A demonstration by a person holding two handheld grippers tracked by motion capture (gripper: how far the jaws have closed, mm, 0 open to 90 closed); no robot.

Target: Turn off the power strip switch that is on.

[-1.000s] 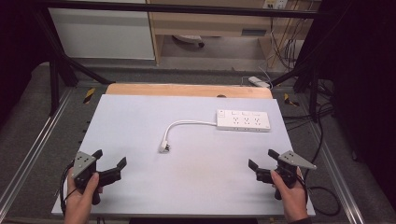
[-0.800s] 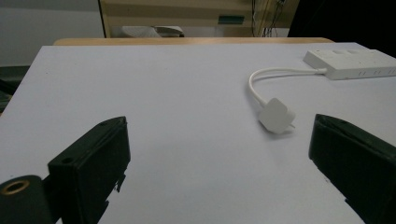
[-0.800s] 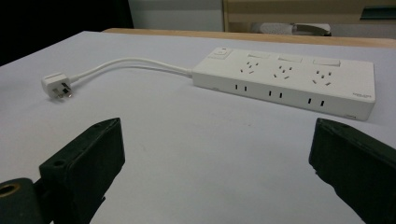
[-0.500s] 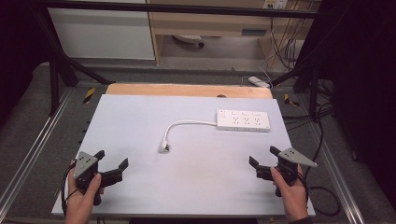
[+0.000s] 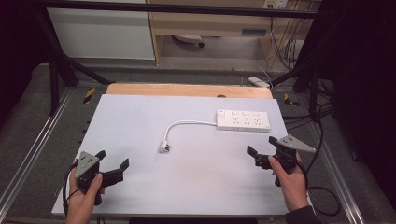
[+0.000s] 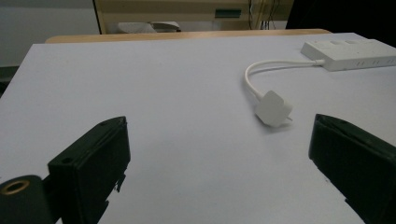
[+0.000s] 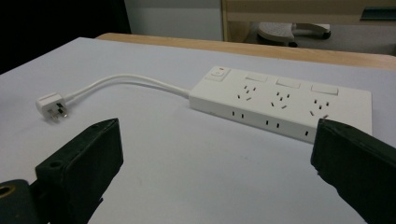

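Lying flat on the pale grey table top (image 5: 187,186), a white power strip (image 5: 243,120) sits toward the far right side — a long, smooth plastic block with three socket groups, rocker switches above them and a small red-marked switch at the cord end. Its short white cable (image 5: 187,124) curves off the left end and bends toward the near side, ending in a squarish white plug (image 5: 164,148) that rests on the surface, well apart from both tools. In the right gripper view the plug's pins show, pointing sideways. The table surface is matte and even, with a wooden edge strip (image 5: 187,89) along its far side.

The left gripper (image 5: 112,169), held in a hand (image 5: 84,198) at the near left corner, has its black blocky jaws spread wide, grasping nothing. The right gripper (image 5: 261,151), held in the other hand (image 5: 292,184) near the right edge, is likewise spread and empty — just in front of the strip, nothing between them.
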